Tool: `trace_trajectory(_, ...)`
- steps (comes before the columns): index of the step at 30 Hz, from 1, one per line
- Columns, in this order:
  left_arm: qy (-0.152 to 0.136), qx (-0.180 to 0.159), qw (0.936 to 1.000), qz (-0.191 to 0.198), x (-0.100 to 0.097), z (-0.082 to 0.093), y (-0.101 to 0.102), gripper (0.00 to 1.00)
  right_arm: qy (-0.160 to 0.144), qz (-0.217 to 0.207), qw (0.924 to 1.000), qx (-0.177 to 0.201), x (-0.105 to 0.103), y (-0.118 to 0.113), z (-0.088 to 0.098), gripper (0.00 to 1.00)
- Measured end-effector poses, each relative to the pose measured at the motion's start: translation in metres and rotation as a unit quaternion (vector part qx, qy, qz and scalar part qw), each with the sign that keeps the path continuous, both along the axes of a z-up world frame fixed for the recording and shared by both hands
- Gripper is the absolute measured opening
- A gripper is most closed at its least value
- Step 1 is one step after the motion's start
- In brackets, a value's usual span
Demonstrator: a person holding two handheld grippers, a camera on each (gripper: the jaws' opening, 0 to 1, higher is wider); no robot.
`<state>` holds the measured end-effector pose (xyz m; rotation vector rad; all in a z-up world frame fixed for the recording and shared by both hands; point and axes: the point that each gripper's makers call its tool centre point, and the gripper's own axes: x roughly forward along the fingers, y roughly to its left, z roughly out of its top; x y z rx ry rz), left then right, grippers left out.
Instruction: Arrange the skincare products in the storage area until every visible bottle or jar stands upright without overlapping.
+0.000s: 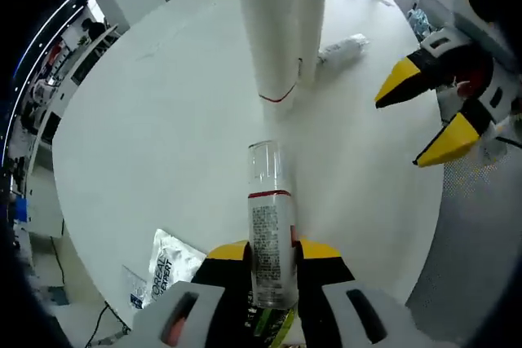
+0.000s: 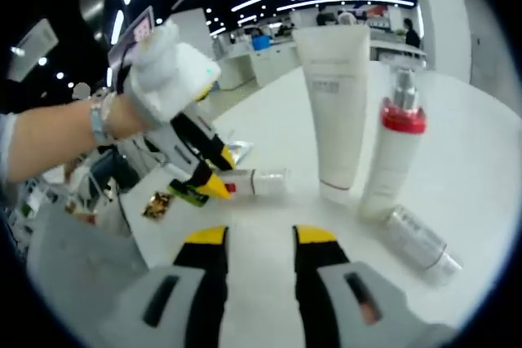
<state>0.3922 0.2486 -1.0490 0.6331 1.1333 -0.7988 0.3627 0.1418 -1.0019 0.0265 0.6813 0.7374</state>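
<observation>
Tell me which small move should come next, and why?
Probably tilt the left gripper to bring its clear-capped bottle upright, then set it on the table beside the standing white tube. The jaws grip it lying sideways, while the right gripper is open and empty.

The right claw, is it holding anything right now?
No, in the right gripper view the right claw stands open with only bare white table between its yellow tips.
</observation>
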Motion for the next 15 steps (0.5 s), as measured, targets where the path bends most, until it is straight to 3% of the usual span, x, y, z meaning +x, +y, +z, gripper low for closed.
trace_trajectory(2, -0.006, -0.015, 0.9990, 0.042, -0.006, 0.006, 0.001, 0.20, 0.001, -0.002, 1.0000, 0.005, 0.000, 0.000, 0.002, 0.30)
trace_trajectory(5, -0.010, -0.031, 0.9978, 0.057, -0.019, 0.019, -0.005, 0.20, 0.000, -0.009, 0.9998, 0.016, 0.003, -0.002, 0.006, 0.31)
trace_trajectory(8, -0.002, -0.087, 0.9927, 0.084, -0.033, 0.037, -0.024, 0.20, 0.003, -0.023, 0.9990, 0.039, 0.006, -0.003, 0.010, 0.31)
trace_trajectory(12, 0.027, -0.174, 0.9752, 0.134, -0.054, 0.058, -0.051, 0.20, 0.002, -0.046, 0.9955, 0.083, 0.012, -0.005, 0.021, 0.31)
trace_trajectory(15, 0.027, -0.202, 0.9664, 0.157, -0.062, 0.060, -0.057, 0.20, 0.008, -0.065, 0.9900, 0.125, 0.016, -0.007, 0.029, 0.32)
